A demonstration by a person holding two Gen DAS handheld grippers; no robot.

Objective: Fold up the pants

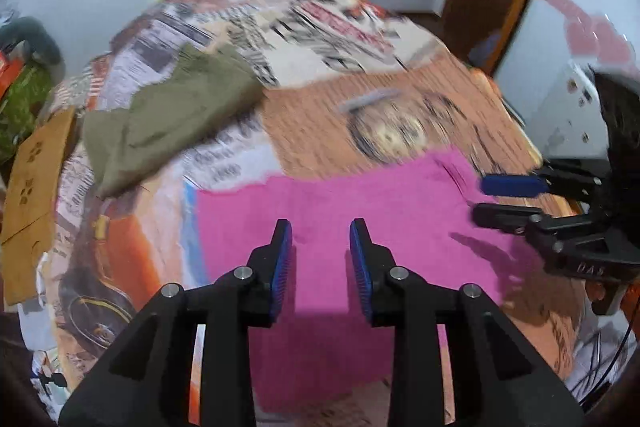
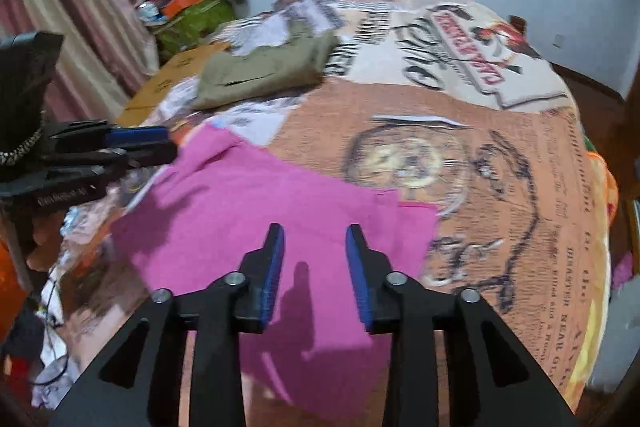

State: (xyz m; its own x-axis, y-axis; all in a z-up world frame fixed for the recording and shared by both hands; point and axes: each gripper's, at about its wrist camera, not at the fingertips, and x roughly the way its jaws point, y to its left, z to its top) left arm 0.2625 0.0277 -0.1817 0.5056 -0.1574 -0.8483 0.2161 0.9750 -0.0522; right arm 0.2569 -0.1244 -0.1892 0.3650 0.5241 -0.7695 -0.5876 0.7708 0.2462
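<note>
Both tongs, left (image 1: pixel 321 227) and right (image 2: pixel 314 231), are hovering open and empty over soft, light pink pants (image 1: pixel 340 211) lying near the bed's (image 2: pixel 520 155) front edge, probably best pinched at corners.

Each tool is matte black plastic. The left tool (image 1: pixel 321 235) has two angular fingers faced with ribbed blue pads (image 1: pixel 282 267), joined by linkage arms with round silver screws (image 1: pixel 243 272) at the pivots. The right tool (image 2: pixel 314 239) is built the same: blue ribbed pads (image 2: pixel 273 275), silver screws (image 2: pixel 235 279). Seen from the side, its body carries pale raised lettering, too blurred to read.
</note>
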